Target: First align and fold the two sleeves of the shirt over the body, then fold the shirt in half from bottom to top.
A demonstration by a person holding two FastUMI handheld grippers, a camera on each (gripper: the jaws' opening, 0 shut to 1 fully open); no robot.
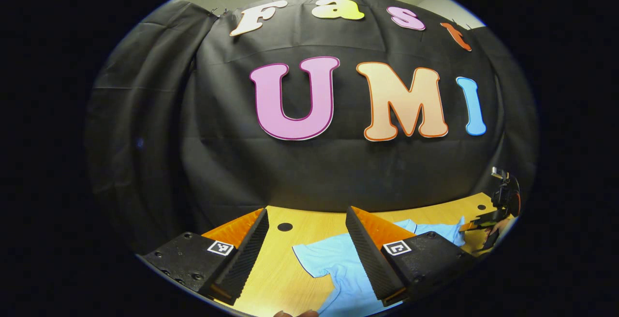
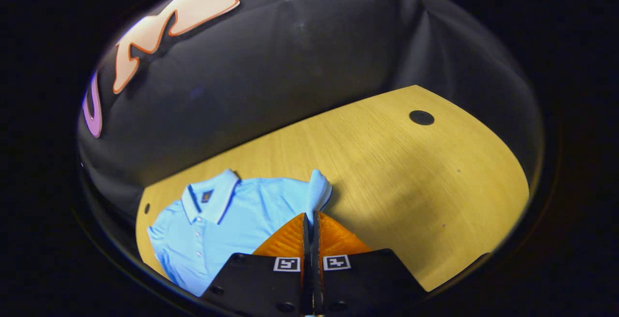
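A light blue polo shirt (image 2: 227, 225) lies face up on the wooden table (image 2: 411, 186), its collar (image 2: 213, 196) toward the back wall. My right gripper (image 2: 309, 216) is shut on the shirt's sleeve (image 2: 319, 188), whose cuff stands up just past the fingertips. In the left gripper view, my left gripper (image 1: 306, 210) hovers open above the table. The shirt's other sleeve (image 1: 324, 259) lies flat between and below its fingers, untouched. Farther off at the right edge, the right gripper (image 1: 483, 221) pinches the shirt (image 1: 435, 230).
The black cloth wall (image 1: 338, 172) rises right behind the table's back edge. Round dark holes (image 1: 285, 227) (image 2: 421, 117) sit in the tabletop. Bare wood stretches to the right of the shirt in the right gripper view. A person's hand (image 1: 503, 225) holds the far gripper.
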